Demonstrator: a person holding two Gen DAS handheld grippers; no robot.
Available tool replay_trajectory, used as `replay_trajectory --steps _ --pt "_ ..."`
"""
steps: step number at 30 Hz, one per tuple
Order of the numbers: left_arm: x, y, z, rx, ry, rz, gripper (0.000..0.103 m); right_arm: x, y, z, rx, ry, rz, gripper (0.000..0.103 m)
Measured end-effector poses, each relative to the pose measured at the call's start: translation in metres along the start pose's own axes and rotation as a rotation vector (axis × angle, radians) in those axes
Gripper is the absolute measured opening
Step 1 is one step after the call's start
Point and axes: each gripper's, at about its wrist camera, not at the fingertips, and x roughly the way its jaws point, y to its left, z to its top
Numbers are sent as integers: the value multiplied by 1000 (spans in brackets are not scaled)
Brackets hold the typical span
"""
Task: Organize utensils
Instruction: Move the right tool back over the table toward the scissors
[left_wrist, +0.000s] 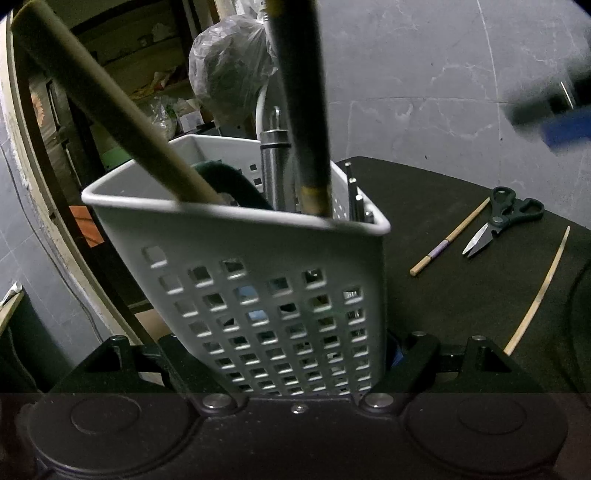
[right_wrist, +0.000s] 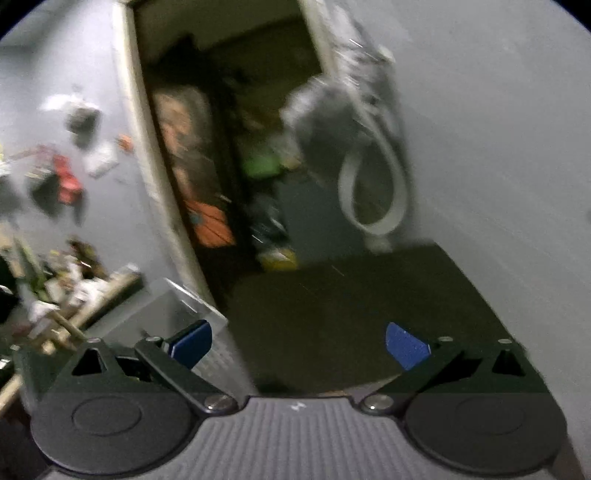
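The left tool (left_wrist: 295, 369) clamps the basket (left_wrist: 236, 236); the wide-open right tool (right_wrist: 297, 343) is nearer the scissors (left_wrist: 502, 218) at the table's (left_wrist: 443, 295) far right edge.

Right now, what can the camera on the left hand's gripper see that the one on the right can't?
Only the left wrist view shows the white perforated basket, gripped by the left gripper and holding long-handled utensils, plus the scissors, one chopstick and a thin bamboo strip lying on the dark mat.

Only the right wrist view, which is blurred, shows the right gripper with its blue pads wide apart and nothing between them, and clutter off to the left.

Both show the dark mat, the grey wall, the doorway and a white hose.
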Motion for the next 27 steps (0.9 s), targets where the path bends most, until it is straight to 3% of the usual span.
replay_trajectory --steps 3,8,16,27 --pt "0 -1 1 0 2 3 83 -2 -25 -22 67 99 -113 103" --pt "2 -3 4 -8 16 12 83 -6 -53 -46 170 174 -183 103" --pt "2 -9 7 -28 34 38 83 9 -69 -44 141 181 -179 103" --pt "-11 -28 5 -62 68 113 83 81 -100 -14 88 164 -193 102"
